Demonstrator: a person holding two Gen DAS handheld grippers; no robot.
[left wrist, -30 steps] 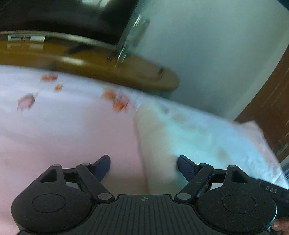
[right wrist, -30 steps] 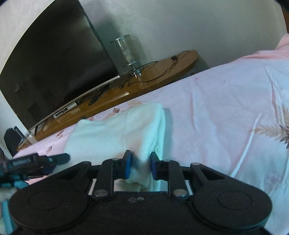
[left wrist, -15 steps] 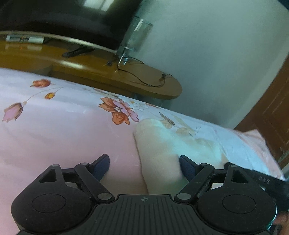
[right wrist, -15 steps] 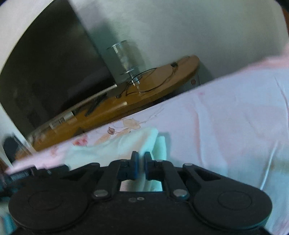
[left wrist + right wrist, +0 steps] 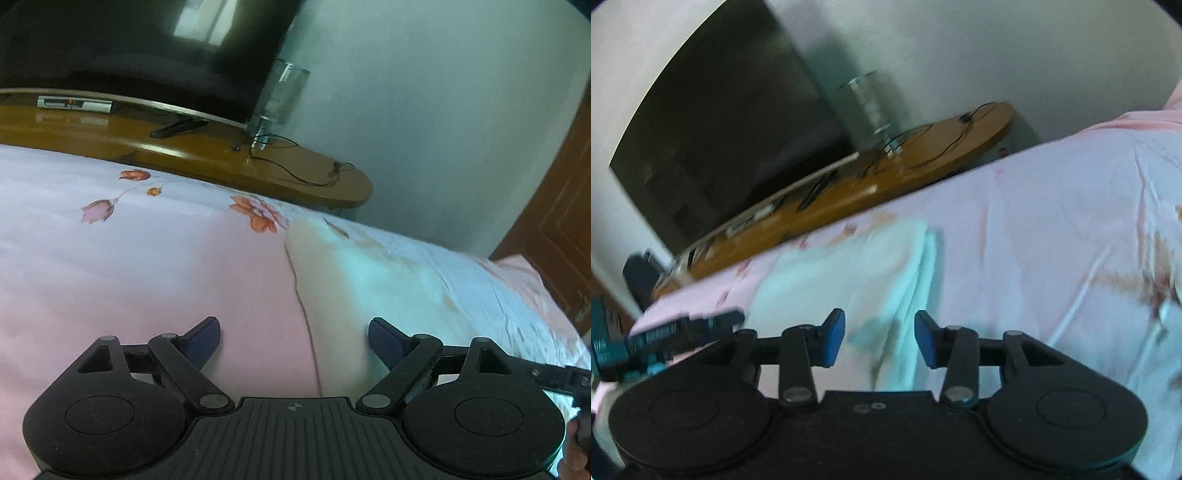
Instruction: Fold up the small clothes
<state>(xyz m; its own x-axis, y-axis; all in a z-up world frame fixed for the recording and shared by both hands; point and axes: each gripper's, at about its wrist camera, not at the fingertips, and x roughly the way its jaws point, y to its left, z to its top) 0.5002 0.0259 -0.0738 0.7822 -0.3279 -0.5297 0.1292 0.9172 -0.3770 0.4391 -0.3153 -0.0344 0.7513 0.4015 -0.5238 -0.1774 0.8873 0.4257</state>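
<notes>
Pale folded garment (image 5: 857, 273) flat on pink bedsheet (image 5: 129, 280). Right gripper (image 5: 879, 338) jaws just opening, pads clear of cloth, holding nothing. Left gripper (image 5: 293, 341) spread wide, empty, straddling garment edge. Advisable: withdraw level and slowly, avoiding dragging the fold.

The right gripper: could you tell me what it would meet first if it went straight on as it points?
Probably the folded pale mint cloth on the pink floral bedsheet; the right gripper is open above it.
</notes>
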